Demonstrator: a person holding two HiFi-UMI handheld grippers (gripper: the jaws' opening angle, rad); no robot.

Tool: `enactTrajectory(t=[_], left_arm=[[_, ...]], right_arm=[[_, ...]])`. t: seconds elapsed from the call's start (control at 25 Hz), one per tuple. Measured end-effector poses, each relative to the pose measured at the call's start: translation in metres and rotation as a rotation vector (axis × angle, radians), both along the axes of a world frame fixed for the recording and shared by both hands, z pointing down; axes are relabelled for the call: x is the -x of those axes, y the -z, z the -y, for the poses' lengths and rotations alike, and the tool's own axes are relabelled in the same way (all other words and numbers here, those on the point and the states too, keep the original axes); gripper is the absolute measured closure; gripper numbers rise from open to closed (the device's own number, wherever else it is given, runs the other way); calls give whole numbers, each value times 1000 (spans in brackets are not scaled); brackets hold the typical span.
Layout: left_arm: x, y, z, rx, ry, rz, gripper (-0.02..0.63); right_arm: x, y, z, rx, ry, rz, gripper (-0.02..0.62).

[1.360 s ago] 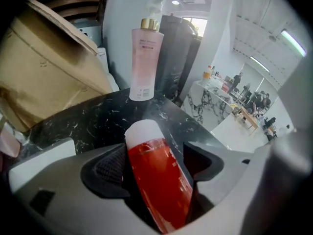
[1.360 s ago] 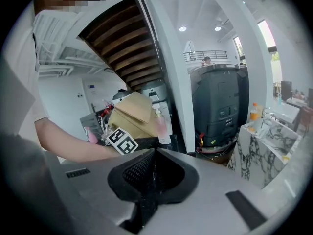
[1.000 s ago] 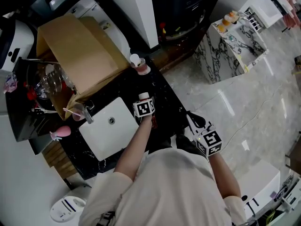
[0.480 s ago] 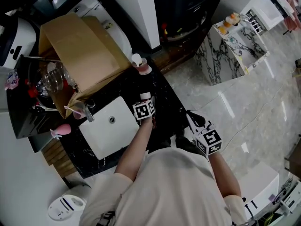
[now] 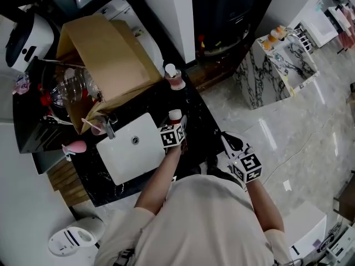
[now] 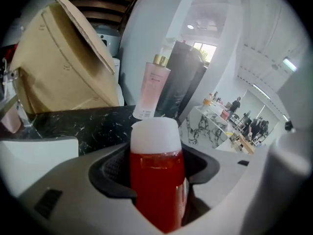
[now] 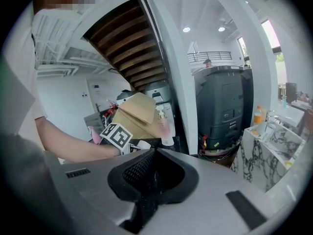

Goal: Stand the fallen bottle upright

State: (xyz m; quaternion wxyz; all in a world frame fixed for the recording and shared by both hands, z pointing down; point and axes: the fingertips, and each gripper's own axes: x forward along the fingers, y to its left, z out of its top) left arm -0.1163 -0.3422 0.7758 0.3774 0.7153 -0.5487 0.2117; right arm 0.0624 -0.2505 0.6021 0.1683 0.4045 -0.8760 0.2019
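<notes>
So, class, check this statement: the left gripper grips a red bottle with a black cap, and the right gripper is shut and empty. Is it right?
No: the cap is white, not black, as the left gripper view shows. The left gripper, whose jaws have just been closing, grips the red bottle, and the right gripper is shut and empty.

The red bottle [image 6: 157, 177] runs off the left gripper view's lower edge, so its base is unseen. At the head view's centre only its white cap clears the left gripper [image 5: 176, 127], whose jaws have just been closing on it. Distant people [image 6: 254, 129] at the left gripper view's right are too small to make out.
</notes>
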Motion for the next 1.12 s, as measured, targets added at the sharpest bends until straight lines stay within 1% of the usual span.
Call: enactTrajectory(t=[0.56, 0.84, 1.12], left_arm=[[-2, 45, -32, -144, -65, 10, 318], [5, 62, -40, -209, -74, 36, 318], [17, 76, -40, -276, -53, 52, 318]], right_arm=[[1, 15, -11, -43, 34, -6, 563], [3, 20, -17, -58, 55, -15, 563], [9, 23, -21, -72, 77, -18, 563]])
